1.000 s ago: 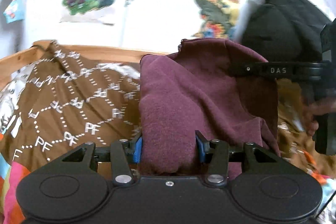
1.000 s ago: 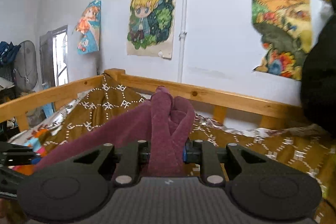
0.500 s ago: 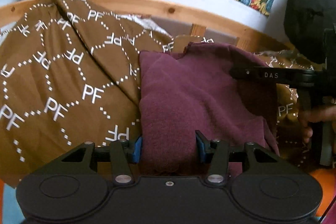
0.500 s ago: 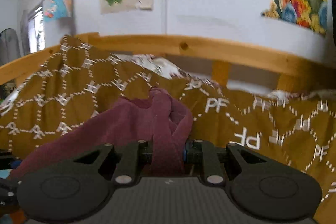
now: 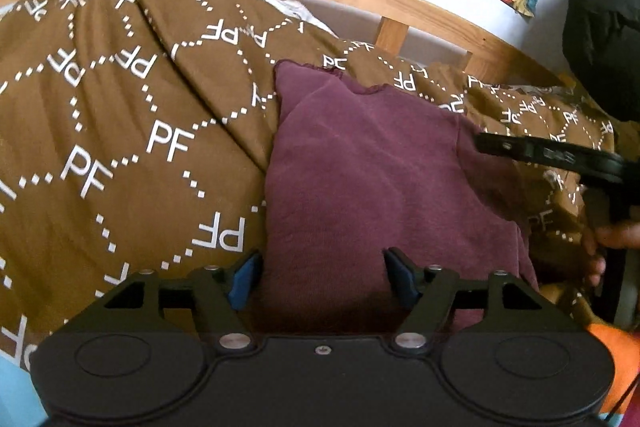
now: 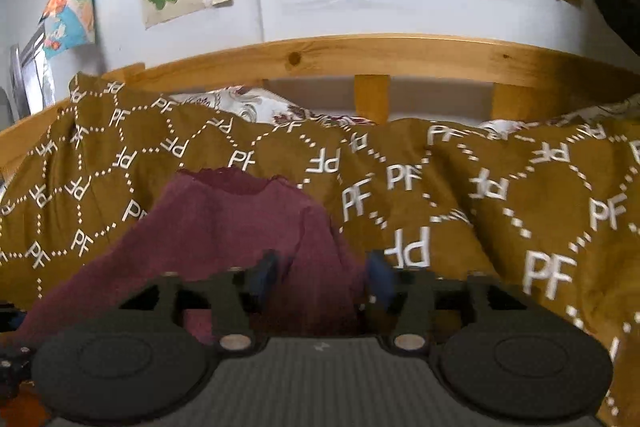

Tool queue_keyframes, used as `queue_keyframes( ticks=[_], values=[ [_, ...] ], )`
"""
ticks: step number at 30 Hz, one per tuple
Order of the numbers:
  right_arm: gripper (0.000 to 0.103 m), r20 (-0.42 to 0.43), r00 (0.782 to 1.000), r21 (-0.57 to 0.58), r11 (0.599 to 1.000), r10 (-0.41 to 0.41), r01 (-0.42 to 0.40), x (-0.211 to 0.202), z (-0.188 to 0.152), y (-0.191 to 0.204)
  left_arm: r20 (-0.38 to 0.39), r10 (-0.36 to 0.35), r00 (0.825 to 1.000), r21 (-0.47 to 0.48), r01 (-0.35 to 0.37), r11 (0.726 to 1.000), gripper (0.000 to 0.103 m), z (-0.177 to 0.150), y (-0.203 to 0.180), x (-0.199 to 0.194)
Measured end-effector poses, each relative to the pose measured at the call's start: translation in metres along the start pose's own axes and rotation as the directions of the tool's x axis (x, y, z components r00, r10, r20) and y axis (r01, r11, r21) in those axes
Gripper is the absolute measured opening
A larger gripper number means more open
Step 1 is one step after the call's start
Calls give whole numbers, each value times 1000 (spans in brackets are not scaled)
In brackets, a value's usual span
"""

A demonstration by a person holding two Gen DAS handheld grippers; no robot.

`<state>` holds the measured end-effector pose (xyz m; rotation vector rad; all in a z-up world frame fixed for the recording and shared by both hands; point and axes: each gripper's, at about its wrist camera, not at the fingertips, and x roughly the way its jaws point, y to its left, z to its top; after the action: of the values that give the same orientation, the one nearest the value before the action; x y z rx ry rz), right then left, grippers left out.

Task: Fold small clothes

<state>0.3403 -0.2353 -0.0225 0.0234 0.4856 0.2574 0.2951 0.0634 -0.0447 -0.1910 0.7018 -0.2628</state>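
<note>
wooden bed (image 6: 400, 57) with a pine rail along the back, brown PF-print blanket (image 5: 120, 147) spread all over it, bit rumpled, maroon garment (image 5: 372, 187) lying flat on the blanket, white patterned sheet (image 6: 244, 107) peeking out near the rail

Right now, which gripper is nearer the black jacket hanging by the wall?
Right. The right gripper sits at the maroon garment's edge below the black jacket; the left gripper is across it.

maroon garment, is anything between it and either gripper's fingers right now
Nothing visible. The maroon garment lies directly between the opening jaws of the left gripper and the right gripper, resting on the brown PF blanket.
</note>
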Motion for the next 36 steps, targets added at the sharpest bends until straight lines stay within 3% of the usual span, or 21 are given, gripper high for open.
queue_keyframes(
  ticks=[4,8,10,12,15,20,25,31,34,36],
  values=[
    [71,16,1000,-14,1000,6,-6,-22,-9,1,-2,-2,1000,-20,2,1000,83,-1,3,-3],
    [69,-37,999,-10,999,32,-33,-31,-24,11,-6,1,1000,-26,-1,1000,86,-4,2,-5],
    [56,-67,997,4,999,32,-32,-29,-29,14,-10,6,1000,-31,-7,1000,89,-6,1,-5],
    [22,-89,996,27,1000,7,-5,-26,-32,16,-14,9,1000,-34,-10,999,89,-8,0,-5],
    [7,-69,997,28,999,-20,22,-26,-30,13,-17,3,1000,-37,-4,999,89,-9,-1,-6],
    [6,4,997,11,997,-76,76,-29,-13,5,-6,-30,1000,-35,30,999,95,-12,-6,-9],
    [6,-57,993,-8,994,-108,108,-9,-27,2,-81,-17,997,-2,17,1000,97,-18,-12,4],
    [9,-36,993,38,993,-112,113,-16,-35,1,-86,-11,996,-14,10,1000,98,-17,-14,-2],
    [20,-11,995,46,994,-102,103,-29,-31,4,-81,4,997,-16,-6,1000,100,-15,-19,-12],
    [40,14,996,51,995,-92,91,-43,-30,7,-61,14,998,-14,-15,1000,102,-14,-23,-21]
  ],
)
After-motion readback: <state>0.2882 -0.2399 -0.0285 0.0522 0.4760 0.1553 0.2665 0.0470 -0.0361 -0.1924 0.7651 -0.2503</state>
